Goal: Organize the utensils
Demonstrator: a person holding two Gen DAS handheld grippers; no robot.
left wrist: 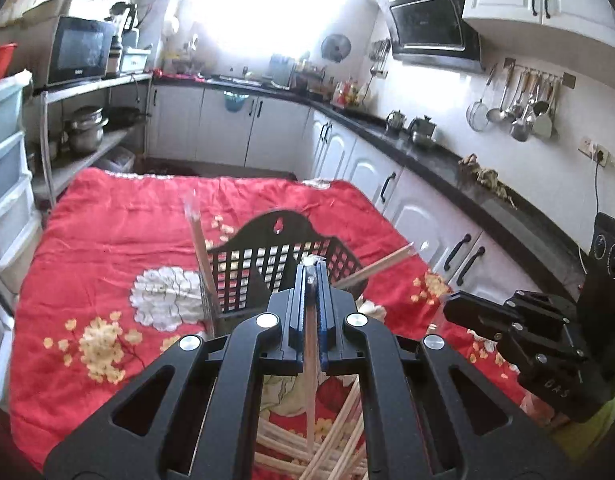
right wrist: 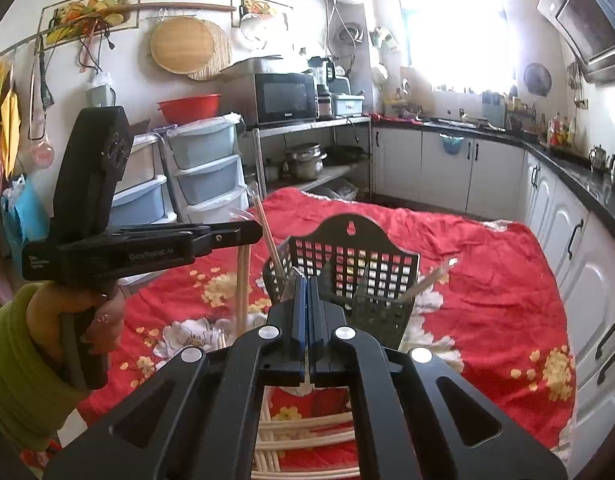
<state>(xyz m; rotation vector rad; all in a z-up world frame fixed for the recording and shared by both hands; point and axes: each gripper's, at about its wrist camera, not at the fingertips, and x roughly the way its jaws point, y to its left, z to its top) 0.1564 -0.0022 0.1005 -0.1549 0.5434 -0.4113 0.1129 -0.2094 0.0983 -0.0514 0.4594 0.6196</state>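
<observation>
Left claw [left wrist: 310,276] clamped on wrapped chopstick [left wrist: 310,380], just short of black basket [left wrist: 283,240], likely for dropping in. Right claw [right wrist: 305,280] likewise clamped on chopstick [right wrist: 306,378]. Loose pile [left wrist: 331,440] nearer than basket.

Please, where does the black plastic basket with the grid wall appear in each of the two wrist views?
Left wrist view: the black basket is at centre, just beyond the left gripper.
Right wrist view: the basket is at centre, just beyond the right gripper.
Shared landmark: the microwave on the metal shelf.
</observation>
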